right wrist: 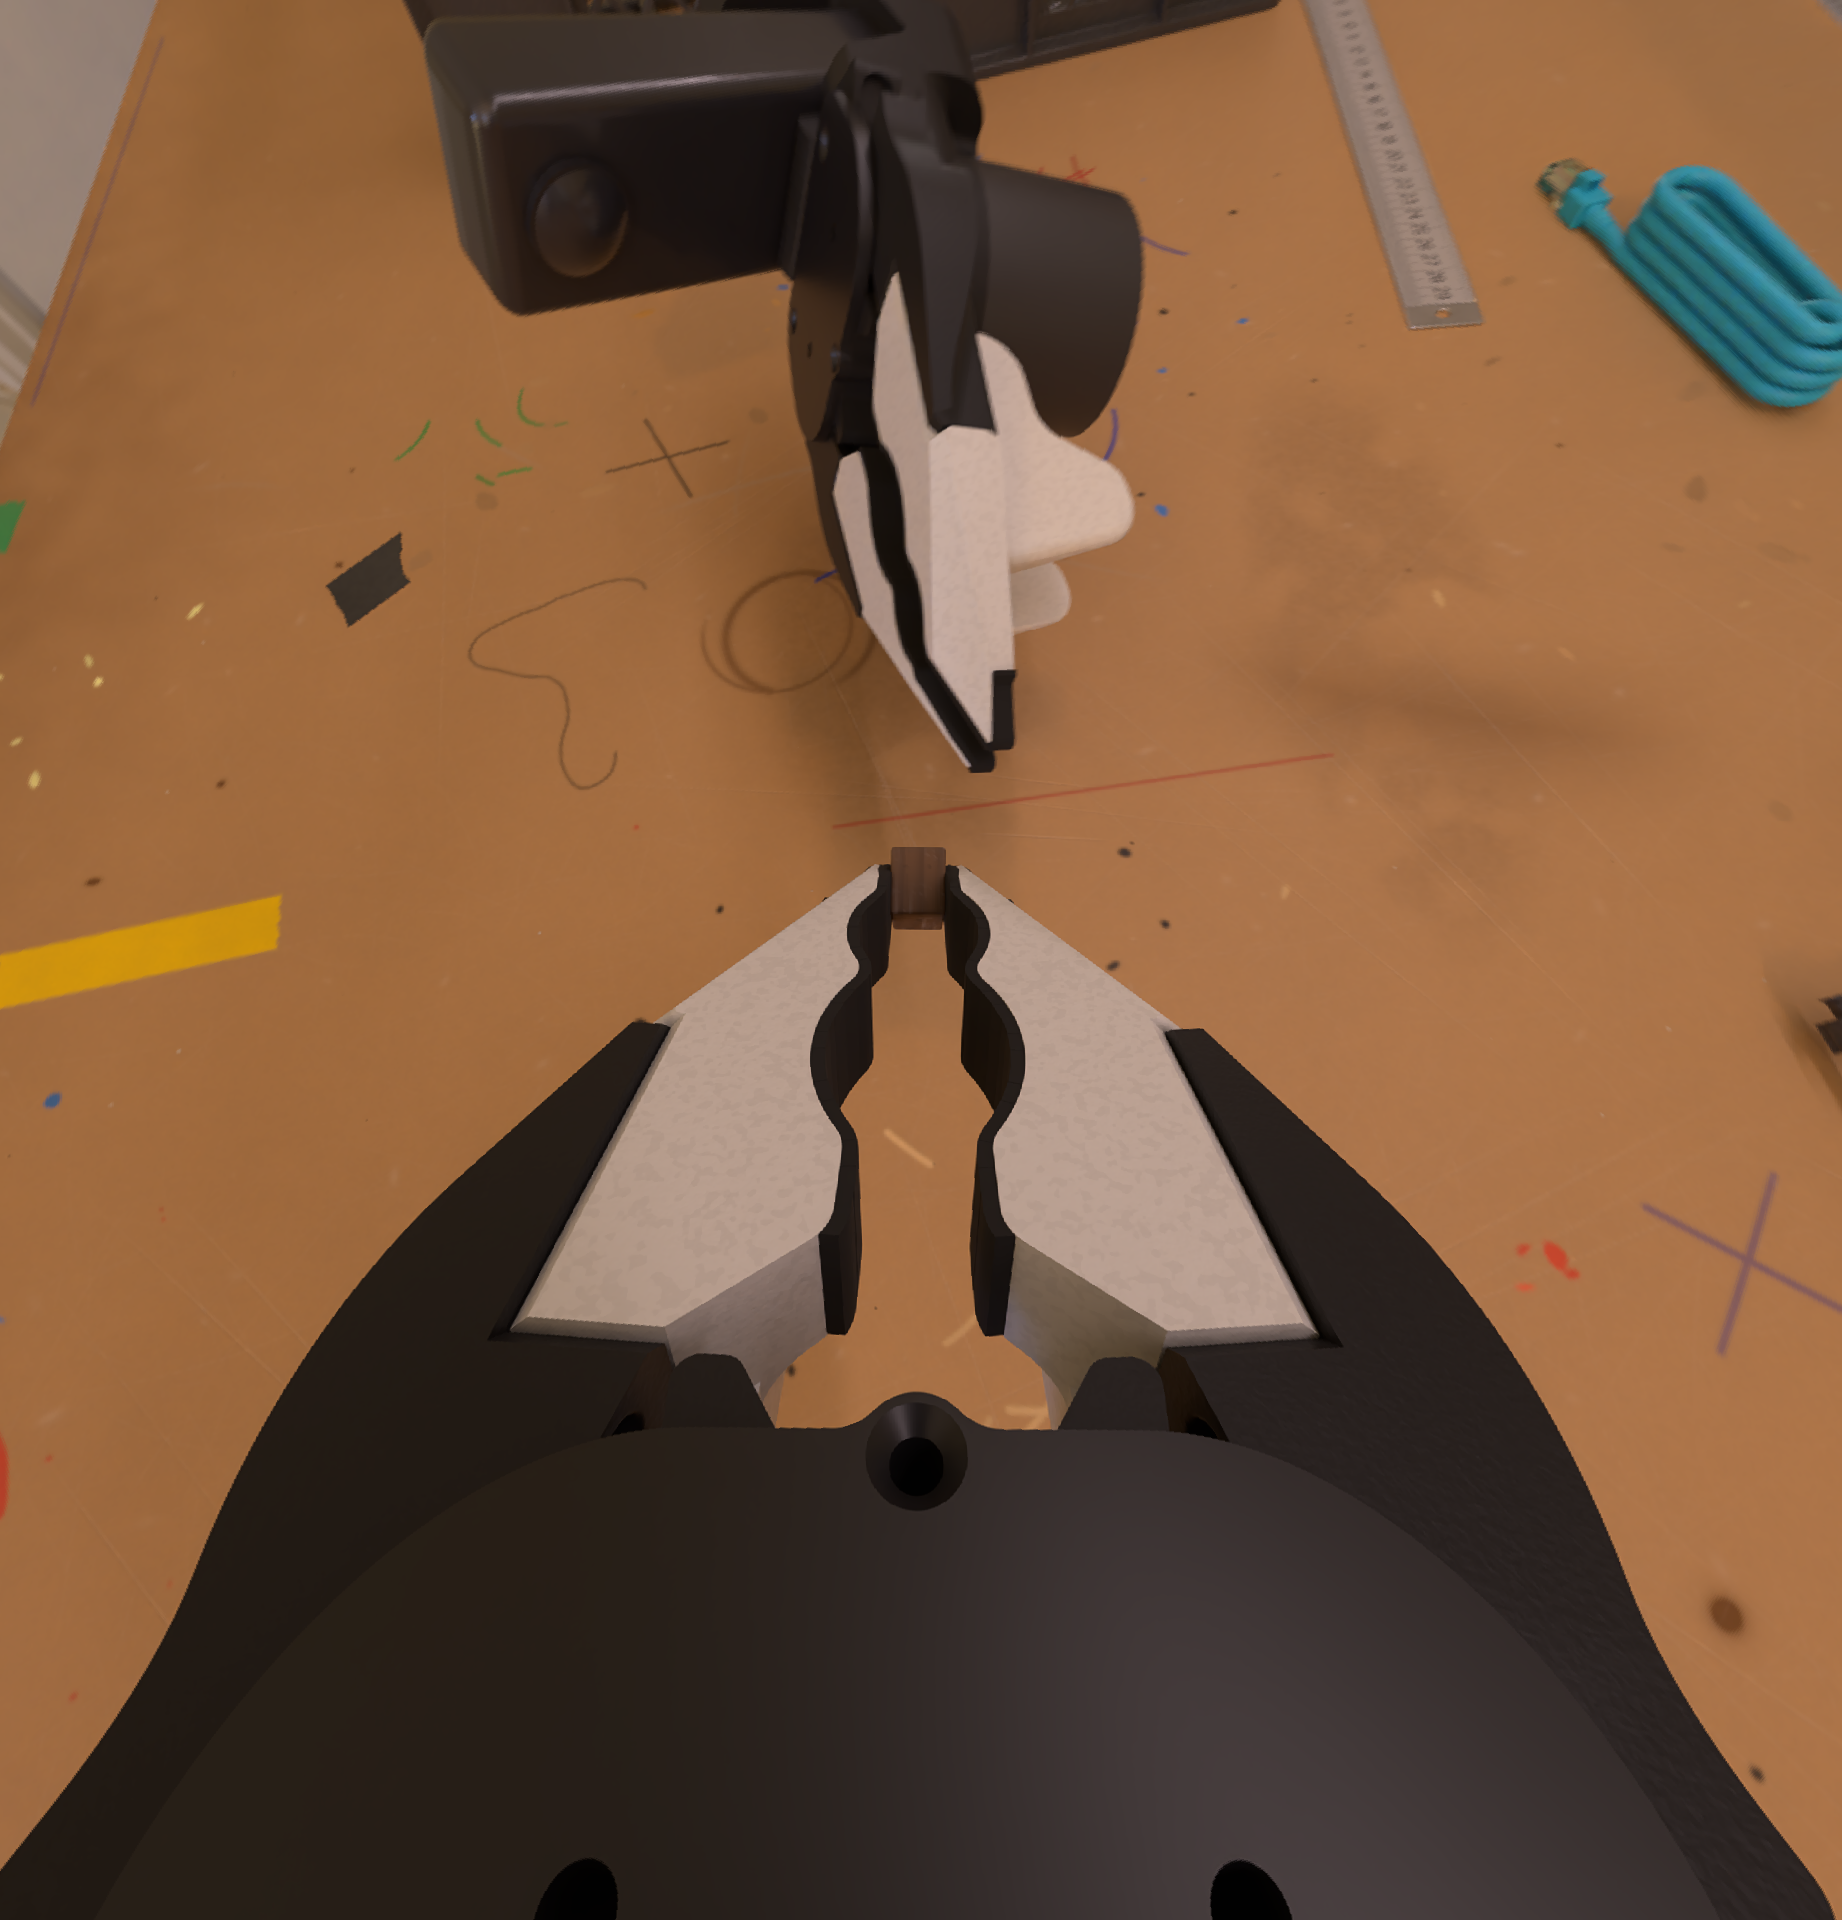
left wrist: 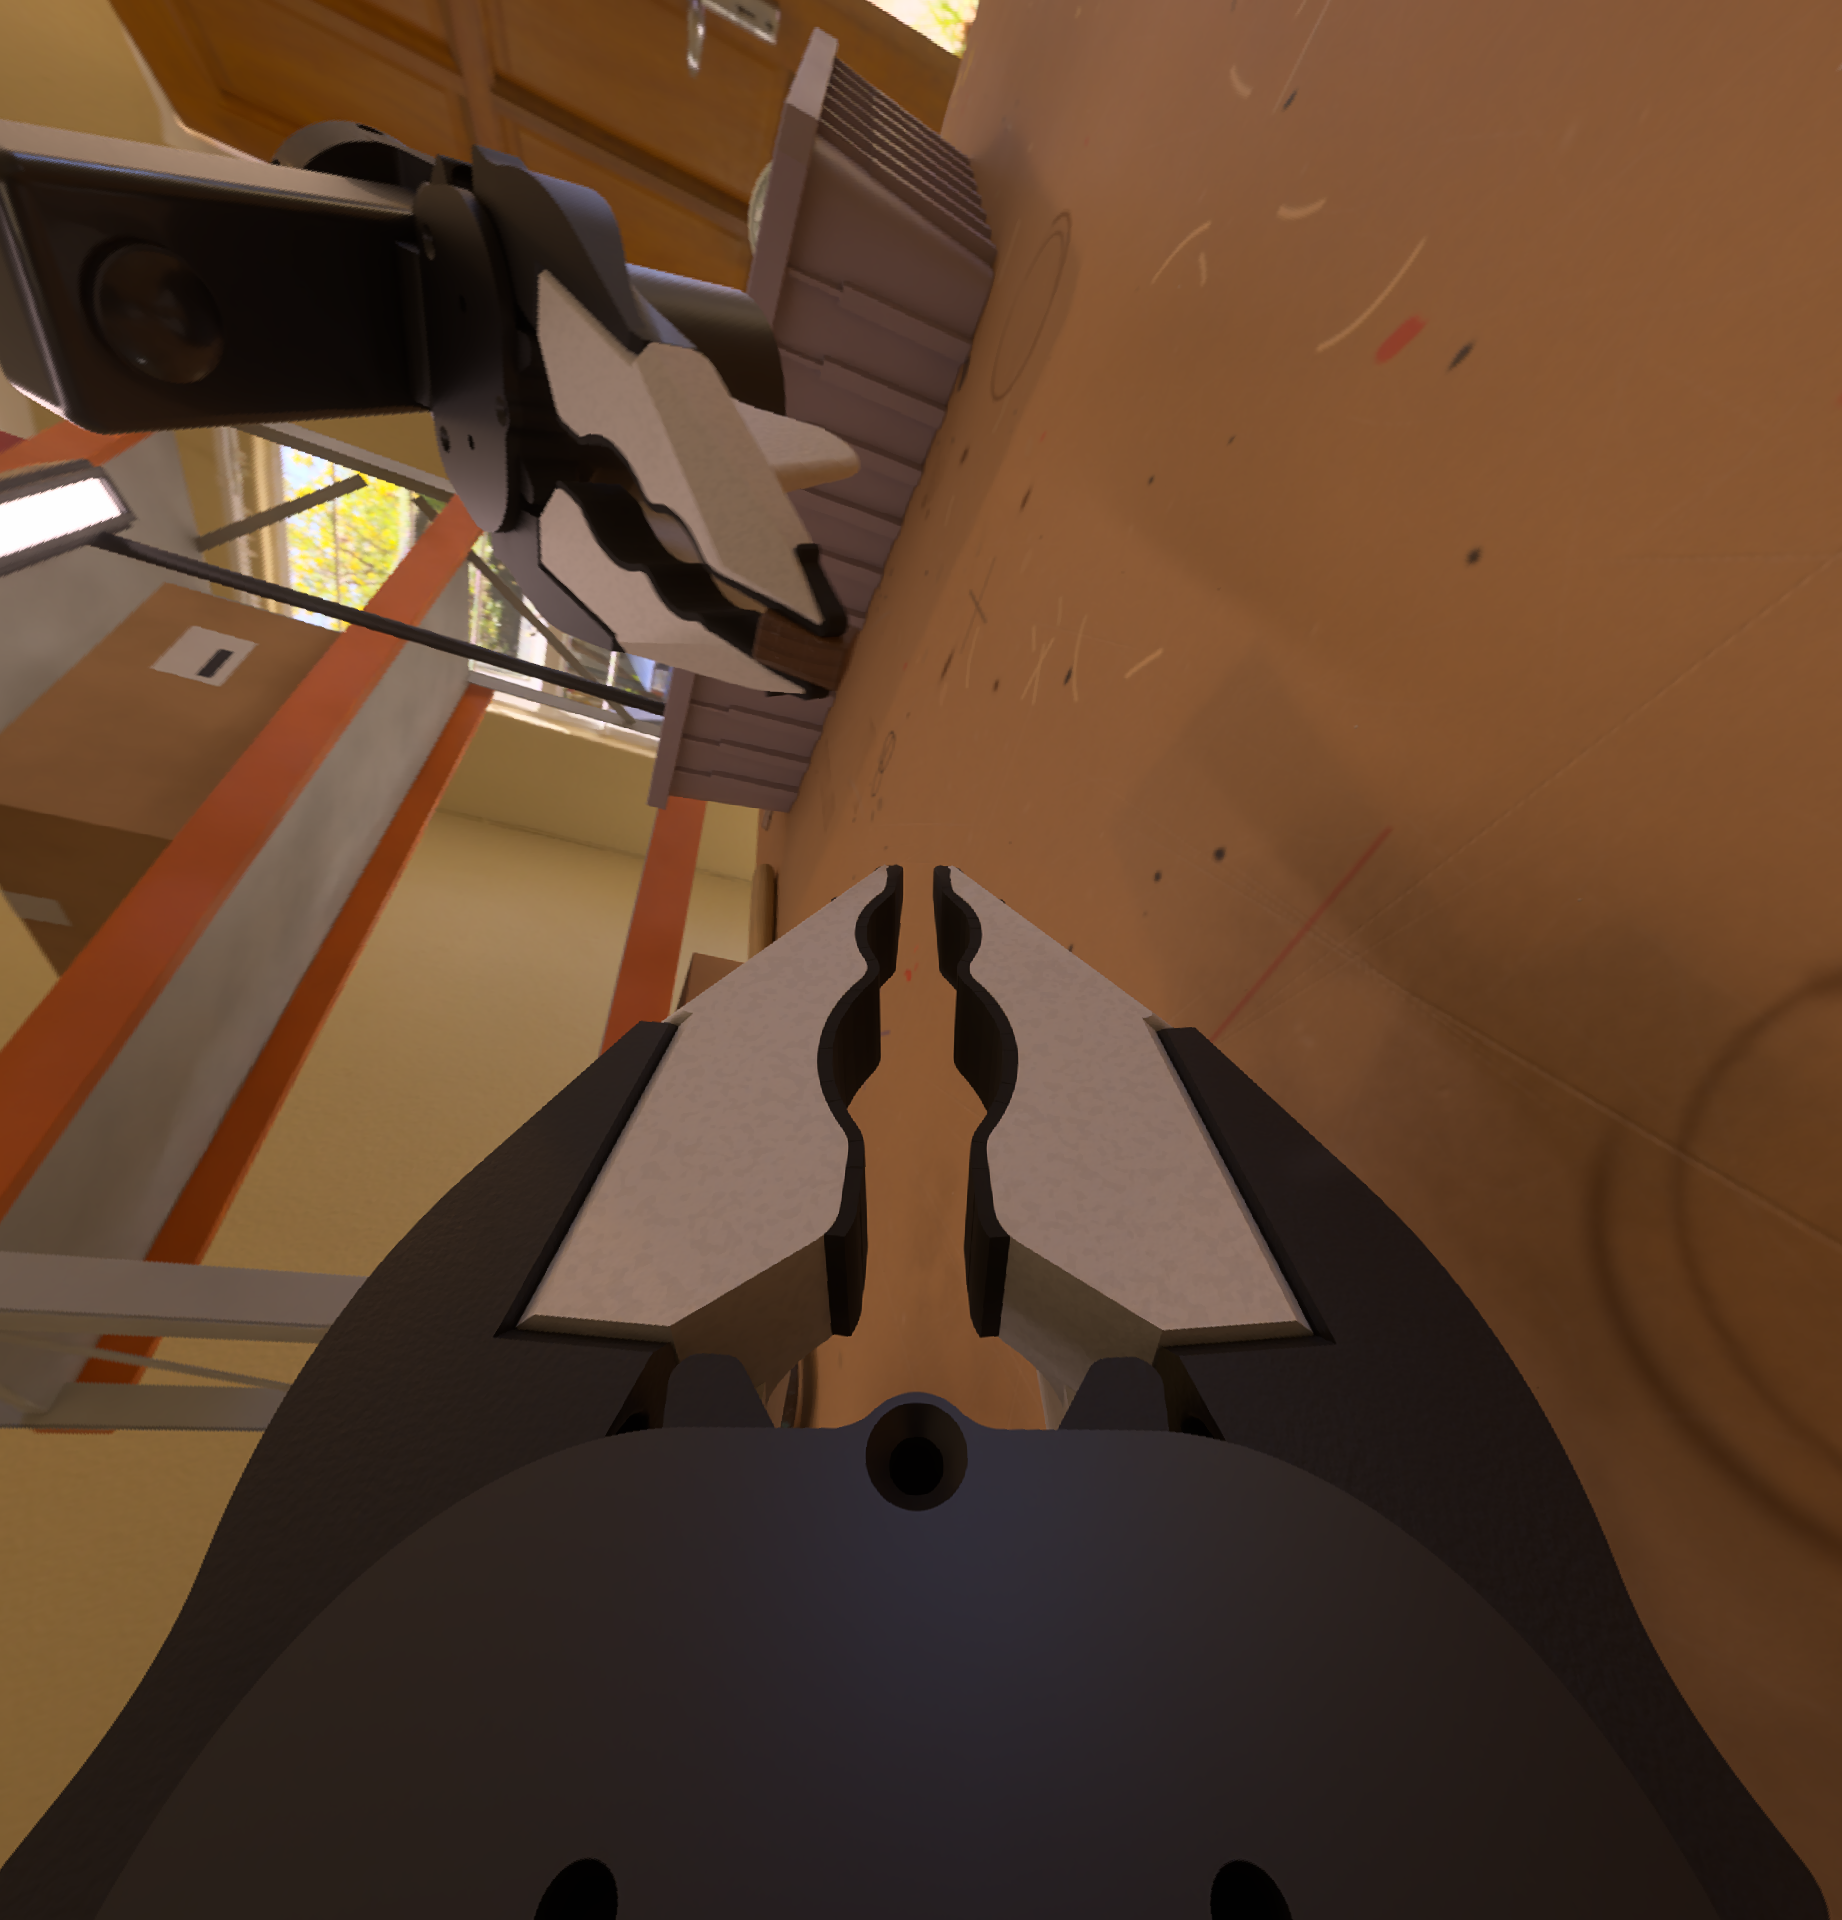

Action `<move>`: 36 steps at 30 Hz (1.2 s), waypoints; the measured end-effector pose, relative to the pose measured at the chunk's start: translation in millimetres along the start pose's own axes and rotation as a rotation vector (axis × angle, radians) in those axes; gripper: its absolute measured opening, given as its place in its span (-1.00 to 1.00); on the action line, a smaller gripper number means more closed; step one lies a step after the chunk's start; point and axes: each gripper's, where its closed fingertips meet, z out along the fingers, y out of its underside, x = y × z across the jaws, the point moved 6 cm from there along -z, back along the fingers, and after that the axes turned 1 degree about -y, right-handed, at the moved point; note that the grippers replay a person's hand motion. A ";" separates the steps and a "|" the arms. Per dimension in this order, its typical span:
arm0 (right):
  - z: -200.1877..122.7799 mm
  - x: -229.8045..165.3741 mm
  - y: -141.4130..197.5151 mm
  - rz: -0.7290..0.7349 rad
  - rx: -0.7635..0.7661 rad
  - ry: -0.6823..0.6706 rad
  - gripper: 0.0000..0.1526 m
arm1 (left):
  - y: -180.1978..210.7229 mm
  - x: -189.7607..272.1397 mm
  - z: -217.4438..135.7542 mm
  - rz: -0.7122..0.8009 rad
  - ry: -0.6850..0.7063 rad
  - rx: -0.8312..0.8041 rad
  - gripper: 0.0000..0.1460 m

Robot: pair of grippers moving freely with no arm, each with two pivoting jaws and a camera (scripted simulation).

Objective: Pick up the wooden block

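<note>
The wooden block (right wrist: 917, 871) is small and dark brown, and it sits pinched between the tips of my right gripper (right wrist: 917, 888), just over the brown table (right wrist: 1312, 1039). I cannot tell whether it touches the table. In the left wrist view the right gripper (left wrist: 808, 649) shows at upper left with the block (left wrist: 787, 646) at its tips. My left gripper (left wrist: 917, 878) is shut and empty, with only a thin slit between its fingers. In the right wrist view the left gripper (right wrist: 984, 753) points down at the table just beyond the block.
A metal ruler (right wrist: 1395, 166) and a coiled teal cable (right wrist: 1738, 291) lie at the far right. Strips of yellow tape (right wrist: 138, 951) and black tape (right wrist: 368, 580) are on the left. A grey ribbed object (left wrist: 875, 312) stands on the table behind the right gripper.
</note>
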 end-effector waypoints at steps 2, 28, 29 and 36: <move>3.9 -2.2 -1.9 -0.019 -0.023 -0.015 -0.88 | 0.2 -2.5 -1.4 0.008 -0.025 0.002 -0.92; -31.2 3.1 17.3 0.029 0.013 0.263 -0.88 | 2.8 -2.1 14.4 0.026 0.035 0.002 -0.92; -35.6 3.3 22.8 0.043 0.020 0.305 -0.88 | 4.7 -1.3 19.4 0.025 0.054 -0.010 -0.92; -44.5 4.6 54.6 0.089 -0.023 0.448 -0.88 | 12.6 5.4 50.6 0.055 0.174 -0.079 -0.92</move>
